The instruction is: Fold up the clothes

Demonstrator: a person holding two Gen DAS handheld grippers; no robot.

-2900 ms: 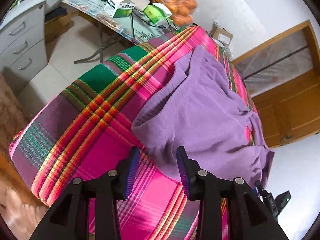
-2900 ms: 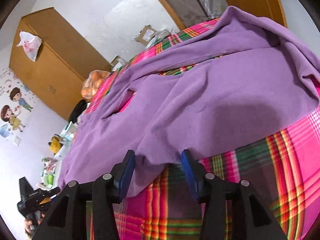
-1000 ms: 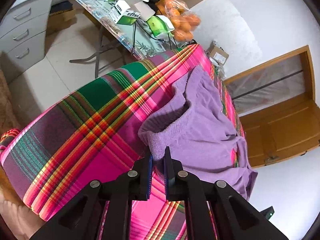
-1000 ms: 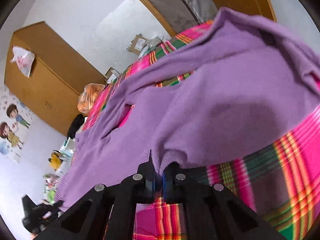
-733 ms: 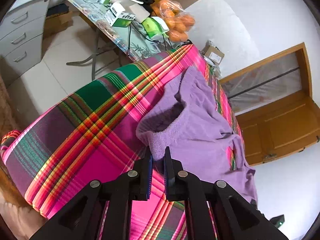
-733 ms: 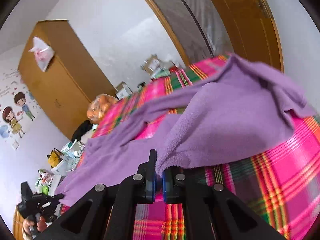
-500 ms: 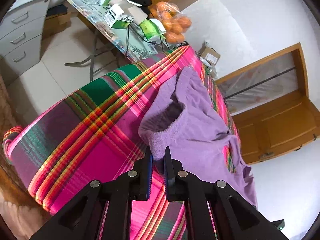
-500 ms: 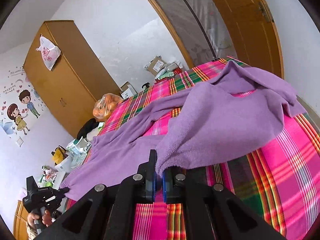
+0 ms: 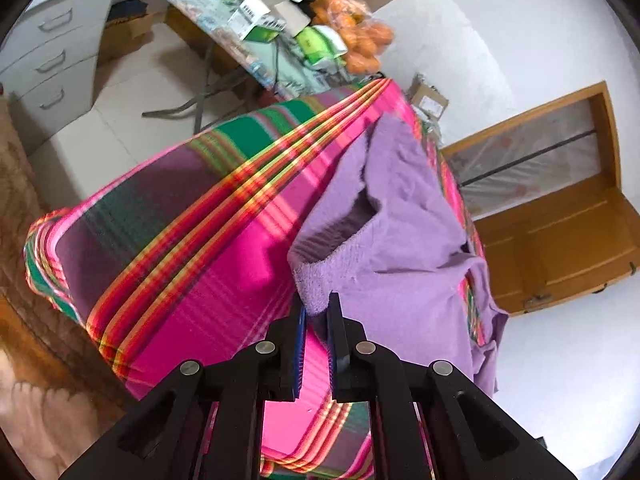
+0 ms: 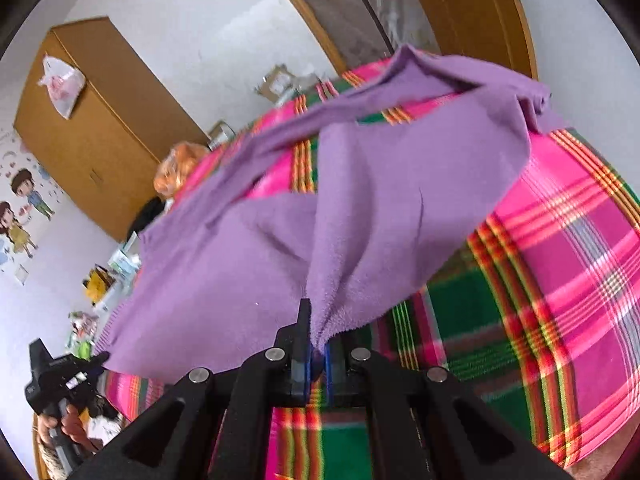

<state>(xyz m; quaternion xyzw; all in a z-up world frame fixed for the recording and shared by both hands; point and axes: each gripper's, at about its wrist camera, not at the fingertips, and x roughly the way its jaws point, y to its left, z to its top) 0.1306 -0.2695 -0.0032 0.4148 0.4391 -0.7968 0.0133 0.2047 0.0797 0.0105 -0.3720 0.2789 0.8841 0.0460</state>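
A purple fleece garment (image 9: 404, 236) lies spread across a bed with a pink, green and red plaid cover (image 9: 192, 240). My left gripper (image 9: 318, 312) is shut on the garment's ribbed edge, which is lifted off the cover. In the right wrist view the same purple garment (image 10: 360, 200) hangs up from the plaid cover (image 10: 560, 248), and my right gripper (image 10: 316, 344) is shut on another bunched corner of it. The other gripper (image 10: 60, 380), held in a hand, shows at the lower left of that view.
A cluttered folding table (image 9: 256, 40) with boxes and a bag of oranges (image 9: 360, 40) stands past the bed's far end. Grey drawers (image 9: 48, 64) are at the left, a wooden door (image 9: 560, 232) at the right, a wardrobe (image 10: 100, 132) behind.
Both grippers closed on the garment's edge and lifted it. Over the last second the raised cloth has been carried higher and across, pulling the garment taut over the bed.
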